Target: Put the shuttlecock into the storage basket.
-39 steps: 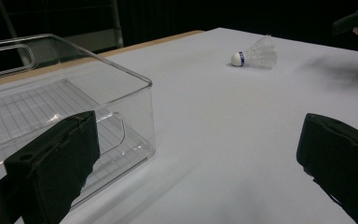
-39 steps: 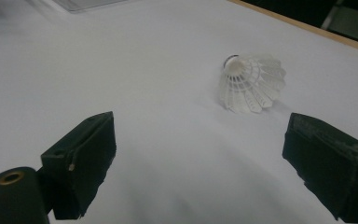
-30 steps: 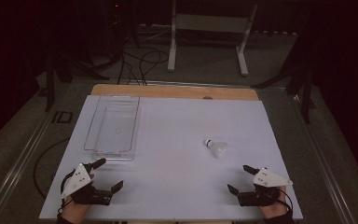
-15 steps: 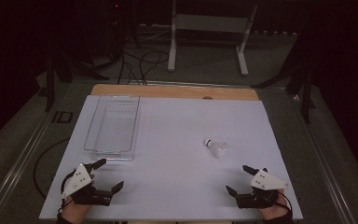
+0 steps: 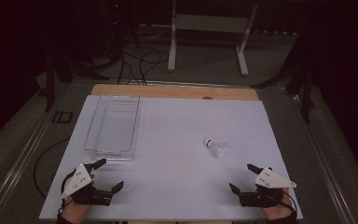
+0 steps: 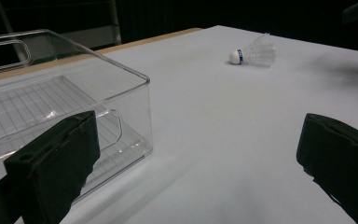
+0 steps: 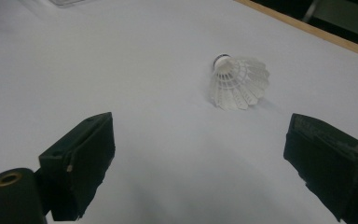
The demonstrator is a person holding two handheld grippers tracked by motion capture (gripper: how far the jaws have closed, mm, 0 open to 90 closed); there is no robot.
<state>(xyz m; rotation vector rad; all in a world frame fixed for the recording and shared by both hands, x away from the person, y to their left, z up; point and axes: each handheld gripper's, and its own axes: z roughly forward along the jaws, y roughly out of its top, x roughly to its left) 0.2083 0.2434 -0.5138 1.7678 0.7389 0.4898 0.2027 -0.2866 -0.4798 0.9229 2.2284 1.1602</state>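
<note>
Shuttlecock (image 5: 216, 147) lay on its side on white worktop (image 5: 177, 140), right gripper (image 5: 244, 178) near it, left gripper (image 5: 111, 174) just beside clear bin (image 5: 113, 125), both grippers wide open, empty.

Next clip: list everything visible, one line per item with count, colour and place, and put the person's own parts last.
Shuttlecock: one, white, lying on its side, right of centre.
Clear bin: one, transparent, empty, left side of the table.
Table: one, white top with a wooden far edge.
Metal stand: one, pale grey, on the floor beyond the table.
Cables: several, black, on the floor behind.
Left gripper: one, black, open, near left corner.
Right gripper: one, black, open, near right corner.
</note>
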